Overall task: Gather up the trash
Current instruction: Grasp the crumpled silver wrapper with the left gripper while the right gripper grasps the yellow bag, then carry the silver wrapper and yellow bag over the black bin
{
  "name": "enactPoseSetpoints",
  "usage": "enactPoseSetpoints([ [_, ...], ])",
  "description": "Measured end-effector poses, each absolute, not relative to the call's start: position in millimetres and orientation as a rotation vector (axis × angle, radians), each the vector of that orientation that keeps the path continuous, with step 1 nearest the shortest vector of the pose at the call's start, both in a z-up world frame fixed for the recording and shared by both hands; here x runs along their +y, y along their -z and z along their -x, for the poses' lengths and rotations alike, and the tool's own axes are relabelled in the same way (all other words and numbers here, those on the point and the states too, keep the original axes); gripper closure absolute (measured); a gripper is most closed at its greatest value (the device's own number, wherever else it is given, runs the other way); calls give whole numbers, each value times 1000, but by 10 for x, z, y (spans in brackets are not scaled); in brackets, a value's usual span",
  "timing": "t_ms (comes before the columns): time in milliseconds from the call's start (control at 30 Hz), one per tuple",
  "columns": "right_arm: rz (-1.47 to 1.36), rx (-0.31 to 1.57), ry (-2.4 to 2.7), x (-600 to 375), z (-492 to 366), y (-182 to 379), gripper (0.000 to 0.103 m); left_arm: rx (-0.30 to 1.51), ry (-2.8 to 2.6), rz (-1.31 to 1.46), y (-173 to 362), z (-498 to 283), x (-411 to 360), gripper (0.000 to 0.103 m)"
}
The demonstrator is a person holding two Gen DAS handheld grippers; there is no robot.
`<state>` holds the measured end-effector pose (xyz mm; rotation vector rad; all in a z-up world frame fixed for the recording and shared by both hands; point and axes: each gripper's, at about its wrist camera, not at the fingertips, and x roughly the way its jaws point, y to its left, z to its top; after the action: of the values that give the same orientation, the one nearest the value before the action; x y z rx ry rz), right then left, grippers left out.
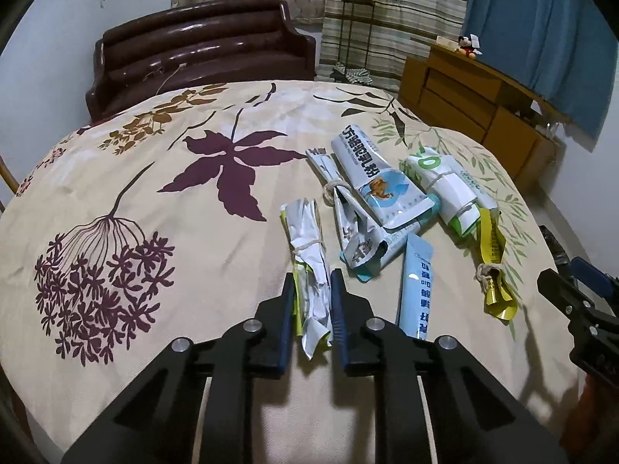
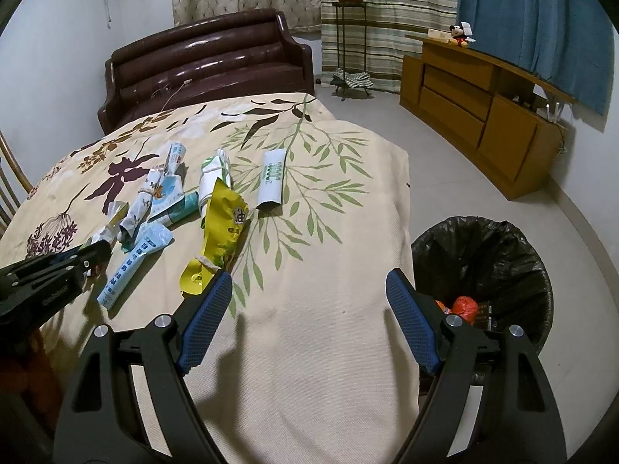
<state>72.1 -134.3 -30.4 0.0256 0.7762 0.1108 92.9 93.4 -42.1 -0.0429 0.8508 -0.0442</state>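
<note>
Trash wrapper sits pinched in the left tool, likely for binning; right tool gapes released, bin at three o'clock.

Home living room: sofa, curtains, cabinet.

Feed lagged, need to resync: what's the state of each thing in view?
left tongs: shut on crumpled white wrapper
crumpled white wrapper: tied with string, on the bedspread
right tongs: open, empty
yellow packet: lying loose
light blue sachet: lying flat
trash bin: black-lined, some trash inside
</note>
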Motion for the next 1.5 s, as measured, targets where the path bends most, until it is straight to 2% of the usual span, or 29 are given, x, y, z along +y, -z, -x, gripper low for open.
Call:
enactPoseSetpoints([
  [200, -30, 782, -129, -1253, -750, 299, 25, 837, 26, 46, 384, -856, 1022, 84],
  [300, -20, 785, -143, -1152, -777, 288, 32, 826, 8, 43, 360, -824, 1091, 84],
  [633, 17, 810, -176, -810, -938, 283, 40, 785, -40, 12, 319, -736, 1250, 84],
  [767, 29, 853, -167, -739, -1029, 361, 50, 780, -43, 13, 325, -723, 1298, 84],
  [833, 28, 867, -164, -731, -1053, 389, 60, 780, -42, 15, 325, -722, 1309, 84],
  [967, 38, 877, -161, -723, -1060, 412, 70, 777, -39, 21, 326, -710, 1322, 84],
  [1000, 41, 877, -160, -714, -1058, 414, 77, 776, -39, 23, 326, -708, 1320, 84],
  [1033, 43, 878, -161, -713, -1054, 413, 79, 776, -39, 22, 325, -708, 1320, 84],
  [1500, 22, 840, -144, -907, -826, 327, 79, 765, -15, 20, 301, -600, 1177, 84],
])
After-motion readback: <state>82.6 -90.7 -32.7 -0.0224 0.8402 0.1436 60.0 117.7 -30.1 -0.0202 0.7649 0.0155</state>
